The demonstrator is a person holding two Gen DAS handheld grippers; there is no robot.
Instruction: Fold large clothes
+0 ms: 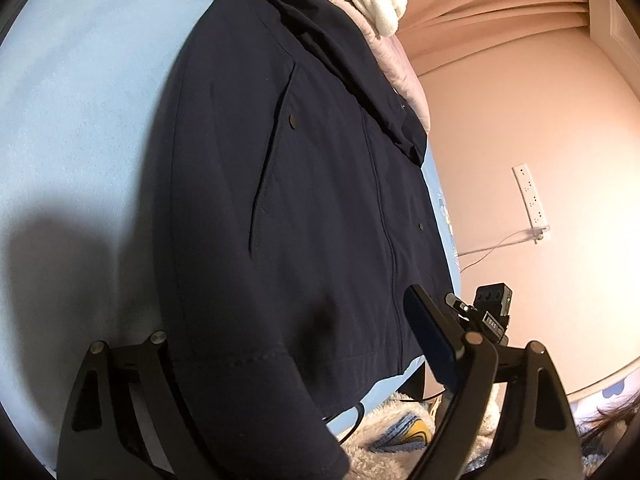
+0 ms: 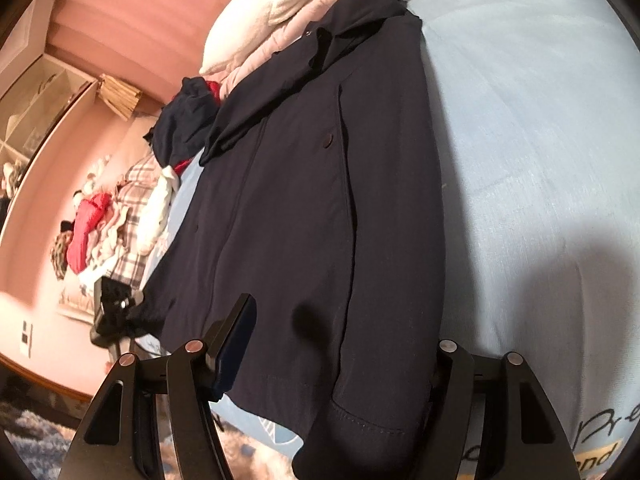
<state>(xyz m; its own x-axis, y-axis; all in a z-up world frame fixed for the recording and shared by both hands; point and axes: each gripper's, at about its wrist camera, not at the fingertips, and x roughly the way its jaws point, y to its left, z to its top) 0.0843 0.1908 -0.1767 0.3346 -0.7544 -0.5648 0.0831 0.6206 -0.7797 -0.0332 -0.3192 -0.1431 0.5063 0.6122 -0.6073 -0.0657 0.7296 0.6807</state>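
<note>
- Lying flat along a pale blue bed sheet (image 1: 80, 128), a large dark navy coat of smooth woven cloth (image 1: 304, 200) stretches away from both cameras, its hem nearest the tongs and its collar at the far end.
- Its sleeves are folded in over the body, and a round dark button (image 1: 293, 121) sits beside a long seam.
- The left gripper (image 1: 280, 344) stands with its jaws wide apart; the coat's hem lies between them, and no pad visibly presses the cloth. One finger (image 1: 432, 328) shows plainly, the other is hidden low at the edge.
- The right gripper (image 2: 344, 340) is likewise spread, its jaws on either side of the hem; whether the pads touch the cloth cannot be told.
- Beyond the collar lie a fluffy white blanket (image 2: 276, 4) and a pale pink quilt (image 2: 280, 40).
- A heap of red, white and checked clothes (image 2: 116, 220) lies at the coat's far side in the right wrist view.
- A white socket strip (image 1: 532, 204) hangs on the pink wall.
</note>
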